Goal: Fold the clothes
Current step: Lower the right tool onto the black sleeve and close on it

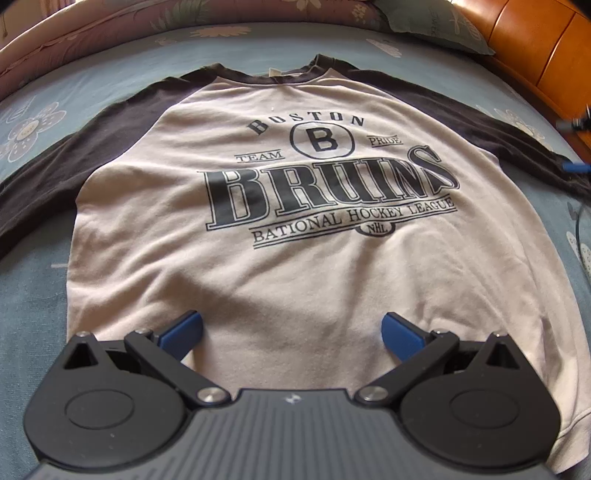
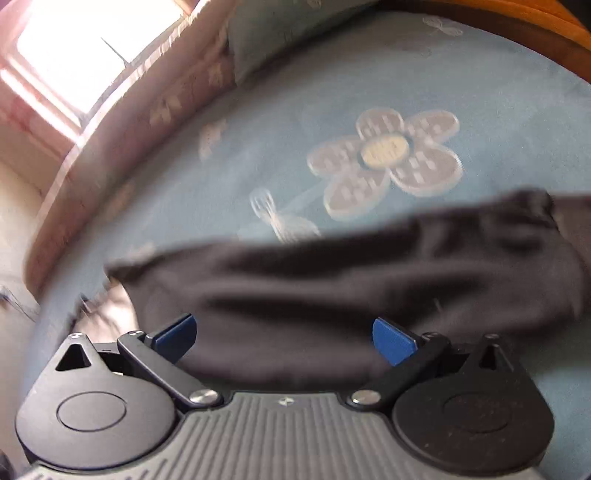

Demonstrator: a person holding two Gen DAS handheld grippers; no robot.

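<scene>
Shirt (image 1: pixel 295 206) first: it lies flat and face up on the bed (image 1: pixel 110 74), print readable, collar away from the left camera, hem nearest it. Both dark sleeves stretch out sideways from the pale body, so the whole outline is exposed; a garment spread this way is ready for folding, though nothing is doubled over at present.

Left gripper (image 1: pixel 291 332) hangs over the hem, centred on the body, jaws spread wide with only flat cloth between the blue pads and nothing pinched. That placement looks like a steadying or waiting spot, near the lower edge.

Right gripper (image 2: pixel 284 338) is out at a sleeve (image 2: pixel 351 280), which runs across its view, somewhat blurred. Its jaws also stand wide apart, with dark fabric lying between and below the pads; no cloth is clamped as far as the blur allows. Being over the sleeve suggests that the sleeve is what this hand attends to.

Beyond lie the flowered blue sheet, a pillow (image 1: pixel 432 22) and a wooden headboard (image 1: pixel 535 48).
</scene>
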